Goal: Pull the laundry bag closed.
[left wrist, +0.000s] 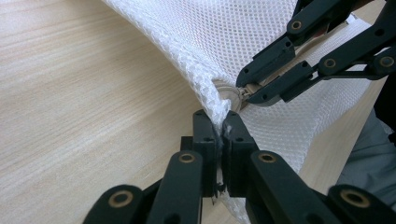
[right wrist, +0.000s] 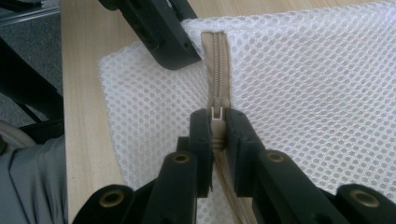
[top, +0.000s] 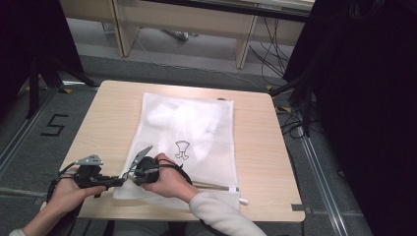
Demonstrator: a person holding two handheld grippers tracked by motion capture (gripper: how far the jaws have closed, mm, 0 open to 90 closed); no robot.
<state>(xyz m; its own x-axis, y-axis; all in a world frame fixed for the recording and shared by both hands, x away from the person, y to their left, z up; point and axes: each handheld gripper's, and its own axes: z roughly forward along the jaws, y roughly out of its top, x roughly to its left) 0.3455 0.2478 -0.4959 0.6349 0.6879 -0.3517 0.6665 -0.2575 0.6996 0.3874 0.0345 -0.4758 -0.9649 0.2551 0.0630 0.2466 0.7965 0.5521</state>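
Note:
A white mesh laundry bag (top: 196,128) with white cloth inside lies flat on the wooden table (top: 108,113). Its beige zipper (right wrist: 215,60) runs along the bag's near edge (top: 211,186). At the bag's near left corner my left gripper (top: 123,181) is shut on the mesh edge (left wrist: 218,122). Right beside it my right gripper (top: 132,175) points left and is shut on the zipper's slider (right wrist: 215,119). In the left gripper view the right gripper (left wrist: 243,91) pinches the metal slider just beyond my jaws. In the right gripper view the left gripper (right wrist: 187,56) clamps the bag's end ahead of the zipper.
The table's near edge (top: 196,216) lies just under both hands. Black stands (top: 34,73) and cables (top: 290,118) flank the table on the floor. Wooden furniture (top: 187,19) stands behind it. A "5" (top: 53,125) is marked on the floor at left.

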